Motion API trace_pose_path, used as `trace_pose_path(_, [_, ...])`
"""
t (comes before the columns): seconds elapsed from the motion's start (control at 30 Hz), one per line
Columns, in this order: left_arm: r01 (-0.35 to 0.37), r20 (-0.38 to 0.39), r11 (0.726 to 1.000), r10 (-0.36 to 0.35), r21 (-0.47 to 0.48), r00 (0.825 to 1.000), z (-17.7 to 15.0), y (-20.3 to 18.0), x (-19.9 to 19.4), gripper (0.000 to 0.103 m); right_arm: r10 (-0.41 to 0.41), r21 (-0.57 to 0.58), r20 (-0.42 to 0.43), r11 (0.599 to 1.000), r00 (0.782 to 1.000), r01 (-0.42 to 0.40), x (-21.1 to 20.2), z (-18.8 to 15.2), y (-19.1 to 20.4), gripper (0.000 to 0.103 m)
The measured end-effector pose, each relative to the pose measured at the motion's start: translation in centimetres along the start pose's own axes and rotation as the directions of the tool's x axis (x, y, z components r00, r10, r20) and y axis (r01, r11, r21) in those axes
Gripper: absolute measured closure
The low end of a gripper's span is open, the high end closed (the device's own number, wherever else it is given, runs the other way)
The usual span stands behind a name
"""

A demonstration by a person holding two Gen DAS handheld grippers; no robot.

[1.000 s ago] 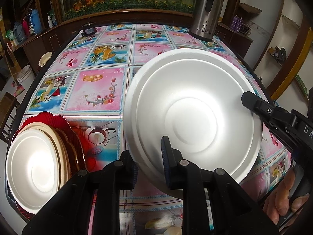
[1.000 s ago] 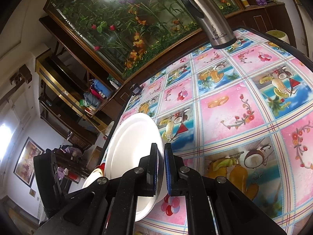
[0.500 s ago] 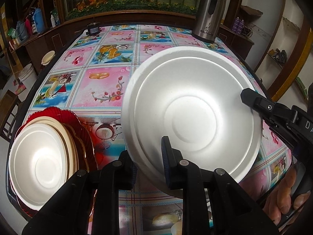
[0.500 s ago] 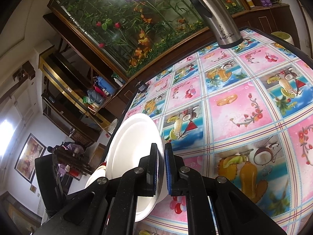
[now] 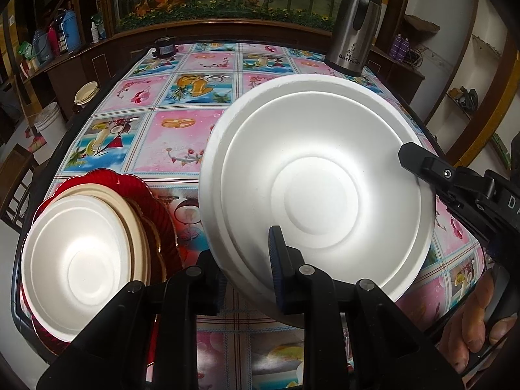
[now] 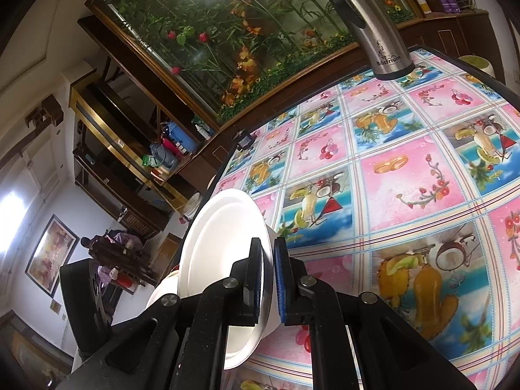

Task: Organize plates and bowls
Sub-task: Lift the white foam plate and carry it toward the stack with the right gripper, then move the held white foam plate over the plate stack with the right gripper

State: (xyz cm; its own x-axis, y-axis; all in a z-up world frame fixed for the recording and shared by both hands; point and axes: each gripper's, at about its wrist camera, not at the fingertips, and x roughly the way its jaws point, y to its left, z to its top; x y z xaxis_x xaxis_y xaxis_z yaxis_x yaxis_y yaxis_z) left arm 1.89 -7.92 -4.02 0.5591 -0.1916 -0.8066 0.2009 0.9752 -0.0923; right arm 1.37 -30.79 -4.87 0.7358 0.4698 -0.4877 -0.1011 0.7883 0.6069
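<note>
White foam is what both your tools have hold of: the white bowl [image 5: 320, 191], really two nested foam bowls by the double rim, hangs tilted above the tablecloth [image 5: 182, 136], just right of the plate stack [image 5: 97, 243] at the table's near-left corner. Your left gripper [image 5: 247, 260] pinches the bowl's near rim, one pad inside the wall and the other outside, the jaws only a sliver apart. Your right gripper [image 6: 268, 279] is clamped almost fully together on the opposite rim [image 6: 227, 253], the thin wall sandwiched between its blue pads; in the left view it enters from the side away from the stack.

That stack is a red scalloped plate [image 5: 143, 195] at the bottom, tan plates above it, and a white foam dish [image 5: 78, 260] on top.

My guess is that the step in hand is either carrying the bowls across onto the stack or pulling the nested pair apart; I cannot tell which. For either, keep your squeeze light, since foam dents and tears at the rim. Move both hands together so the bowl is not twisted between them. If you are stacking, level the bowl before lowering it, centre it over the foam dish, and release only once it sits flat. The steel flask [image 5: 352, 26], at the far corner well away from the stack, is no obstacle.
</note>
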Motion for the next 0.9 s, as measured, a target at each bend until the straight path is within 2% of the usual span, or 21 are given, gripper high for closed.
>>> trace_pose_path(0.9, [-0.023, 0.036, 0.995, 0.027, -0.1, 0.999, -1.0, 6.1, -2.1, 0.083, 0.045, -0.085, -0.063, 0.995, 0.997, -0.051, 3.3, -1.1, 6.0, 0.094])
